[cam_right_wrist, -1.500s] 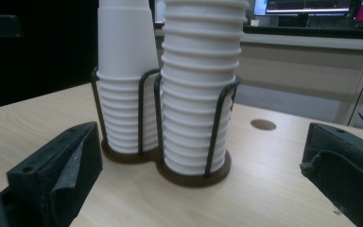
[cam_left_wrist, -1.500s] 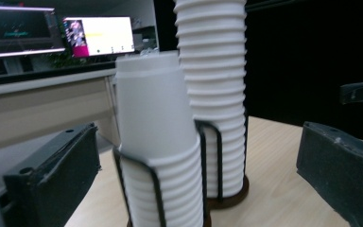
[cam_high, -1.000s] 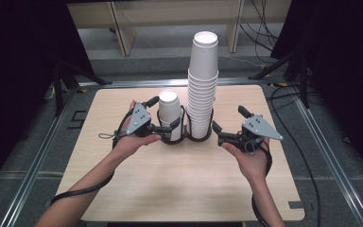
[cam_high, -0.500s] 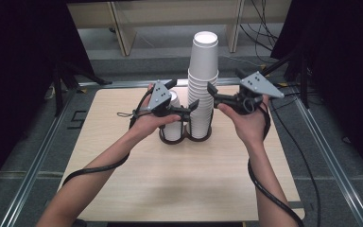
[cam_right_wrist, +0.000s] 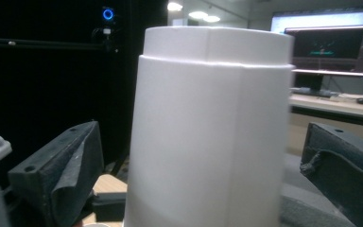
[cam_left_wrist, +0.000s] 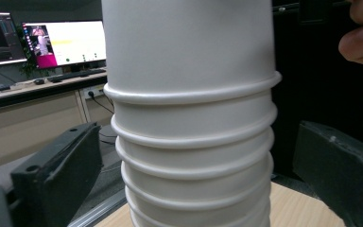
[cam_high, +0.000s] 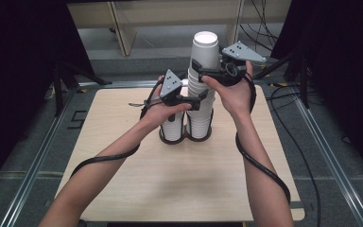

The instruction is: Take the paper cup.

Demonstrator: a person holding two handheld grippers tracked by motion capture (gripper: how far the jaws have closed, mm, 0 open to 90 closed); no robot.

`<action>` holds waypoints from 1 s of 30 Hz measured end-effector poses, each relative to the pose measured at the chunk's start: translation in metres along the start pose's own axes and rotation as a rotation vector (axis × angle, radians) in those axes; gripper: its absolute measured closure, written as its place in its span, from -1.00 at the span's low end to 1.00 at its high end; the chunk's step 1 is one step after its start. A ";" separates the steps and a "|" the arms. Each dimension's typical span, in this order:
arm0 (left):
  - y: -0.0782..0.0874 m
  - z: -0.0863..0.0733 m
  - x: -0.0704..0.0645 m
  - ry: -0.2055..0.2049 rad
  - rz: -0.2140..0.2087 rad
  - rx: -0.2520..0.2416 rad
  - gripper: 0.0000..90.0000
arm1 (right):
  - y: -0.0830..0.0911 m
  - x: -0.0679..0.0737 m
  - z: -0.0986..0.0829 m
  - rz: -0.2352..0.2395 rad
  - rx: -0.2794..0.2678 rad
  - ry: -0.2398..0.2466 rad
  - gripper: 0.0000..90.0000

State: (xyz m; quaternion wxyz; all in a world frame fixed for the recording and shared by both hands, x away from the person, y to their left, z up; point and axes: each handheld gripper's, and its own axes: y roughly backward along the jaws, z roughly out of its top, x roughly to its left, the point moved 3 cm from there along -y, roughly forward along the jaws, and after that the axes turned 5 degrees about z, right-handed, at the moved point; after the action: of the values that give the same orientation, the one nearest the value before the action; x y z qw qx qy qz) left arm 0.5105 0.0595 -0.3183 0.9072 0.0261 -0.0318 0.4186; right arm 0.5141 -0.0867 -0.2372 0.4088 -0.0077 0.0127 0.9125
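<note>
I have raised both grippers: right gripper [cam_high: 199,71] open around top cup [cam_high: 204,47], left gripper [cam_high: 199,99] open mid-stack [cam_left_wrist: 194,142]; separation pending.

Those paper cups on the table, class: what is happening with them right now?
A person works on a tall stack of white paper cups standing in a dark holder on the wooden table. The right tool is up at the top cup, its jaws open on either side. The left tool sits lower, jaws open around the middle of the stack. A much shorter stack stands in the holder beside it. Neither tool has closed yet.
</note>
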 end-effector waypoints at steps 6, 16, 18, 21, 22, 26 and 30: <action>-0.005 -0.001 0.000 -0.003 0.001 0.002 -0.87 | -0.012 0.001 0.002 0.009 0.036 0.002 -0.85; -0.006 0.000 0.001 -0.016 -0.009 0.004 -0.79 | -0.012 -0.004 0.000 -0.001 0.029 -0.015 -0.60; -0.006 0.000 0.001 -0.015 -0.010 0.004 -0.79 | -0.012 -0.004 0.001 -0.006 0.032 -0.005 -0.59; -0.006 0.001 0.001 -0.016 -0.008 0.003 -0.79 | -0.011 -0.004 0.005 -0.008 0.011 -0.006 -0.57; -0.006 0.001 0.001 -0.017 -0.008 0.004 -0.79 | -0.011 -0.003 0.007 -0.005 0.004 -0.013 -0.57; -0.006 0.001 0.001 -0.019 -0.007 0.001 -0.78 | -0.009 -0.003 0.012 -0.009 -0.016 -0.004 -0.55; -0.005 0.001 0.002 -0.024 -0.005 0.005 -0.78 | -0.008 -0.003 0.016 -0.014 -0.042 -0.005 -0.55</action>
State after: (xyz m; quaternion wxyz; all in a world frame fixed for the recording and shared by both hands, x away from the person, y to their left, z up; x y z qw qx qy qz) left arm 0.5157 0.0571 -0.3169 0.9078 0.0337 -0.0418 0.4159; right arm 0.5224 -0.0830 -0.2209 0.4148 -0.0141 -0.0076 0.9098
